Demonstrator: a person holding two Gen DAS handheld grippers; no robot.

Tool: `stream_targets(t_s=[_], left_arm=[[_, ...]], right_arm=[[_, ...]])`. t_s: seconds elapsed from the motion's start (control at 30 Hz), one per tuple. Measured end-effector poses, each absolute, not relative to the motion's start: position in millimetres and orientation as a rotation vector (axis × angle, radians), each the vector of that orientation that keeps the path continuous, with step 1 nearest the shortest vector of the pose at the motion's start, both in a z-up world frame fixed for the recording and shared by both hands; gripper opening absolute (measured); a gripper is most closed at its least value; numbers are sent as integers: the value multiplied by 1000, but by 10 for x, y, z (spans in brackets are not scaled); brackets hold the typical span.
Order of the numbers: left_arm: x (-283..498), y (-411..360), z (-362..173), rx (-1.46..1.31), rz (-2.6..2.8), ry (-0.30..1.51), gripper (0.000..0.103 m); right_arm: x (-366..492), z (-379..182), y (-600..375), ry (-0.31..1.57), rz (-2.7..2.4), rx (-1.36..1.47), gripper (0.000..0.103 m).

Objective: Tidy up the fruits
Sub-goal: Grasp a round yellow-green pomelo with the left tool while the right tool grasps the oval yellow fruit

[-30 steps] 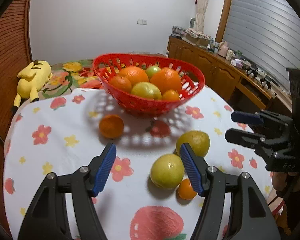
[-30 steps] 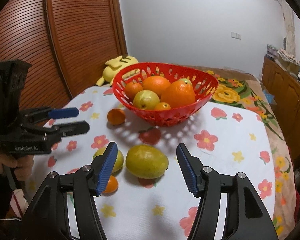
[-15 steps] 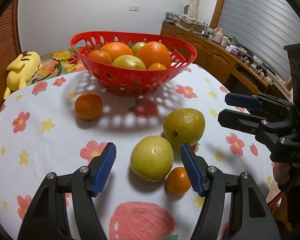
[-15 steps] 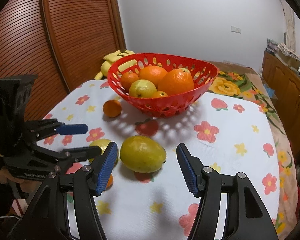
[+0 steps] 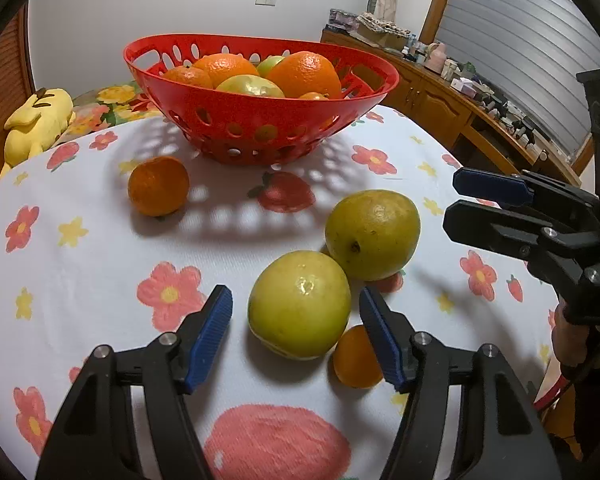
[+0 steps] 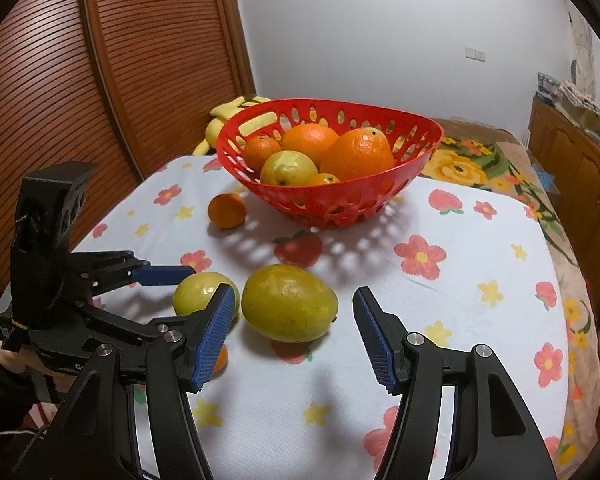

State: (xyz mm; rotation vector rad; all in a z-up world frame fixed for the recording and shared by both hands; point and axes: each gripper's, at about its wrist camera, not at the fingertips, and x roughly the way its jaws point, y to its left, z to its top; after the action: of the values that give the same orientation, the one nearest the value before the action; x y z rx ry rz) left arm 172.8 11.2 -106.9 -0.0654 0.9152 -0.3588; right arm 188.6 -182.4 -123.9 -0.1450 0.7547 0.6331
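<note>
A red basket (image 5: pixel 260 128) (image 6: pixel 332 204) holding several oranges and green fruit stands at the back of the flowered tablecloth. In front lie a yellow-green apple (image 5: pixel 300 304) (image 6: pixel 196 294), a green mango (image 5: pixel 372 234) (image 6: pixel 290 302), a small orange (image 5: pixel 356 358) (image 6: pixel 221 360) and a tangerine (image 5: pixel 158 186) (image 6: pixel 227 210). My left gripper (image 5: pixel 295 294) (image 6: pixel 180 296) straddles the apple, its jaws closing, and its pads are still clear of the skin. My right gripper (image 6: pixel 293 294) (image 5: pixel 454 200) is open just short of the mango, without touching it.
A yellow plush toy (image 5: pixel 40 124) lies beyond the table's far left edge. A wooden sideboard (image 5: pixel 440 92) with clutter runs along the right wall, and a slatted wooden door (image 6: pixel 80 100) stands on the left. The small orange sits by my left gripper's right finger.
My left gripper has come down and forward, so the apple now sits between its fingers. The right gripper has stayed where it was.
</note>
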Motion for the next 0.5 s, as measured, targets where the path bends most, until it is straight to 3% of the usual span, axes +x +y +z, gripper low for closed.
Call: stream_targets(t_s=[0.13, 0.5], left_arm=[[1721, 121, -1061, -73, -376, 908, 50], [1677, 298, -918, -100, -335, 853, 50]], right_arm=[[1900, -1266, -1805, 761, 633, -147, 63], [2022, -1407, -1720, 795, 636, -149, 65]])
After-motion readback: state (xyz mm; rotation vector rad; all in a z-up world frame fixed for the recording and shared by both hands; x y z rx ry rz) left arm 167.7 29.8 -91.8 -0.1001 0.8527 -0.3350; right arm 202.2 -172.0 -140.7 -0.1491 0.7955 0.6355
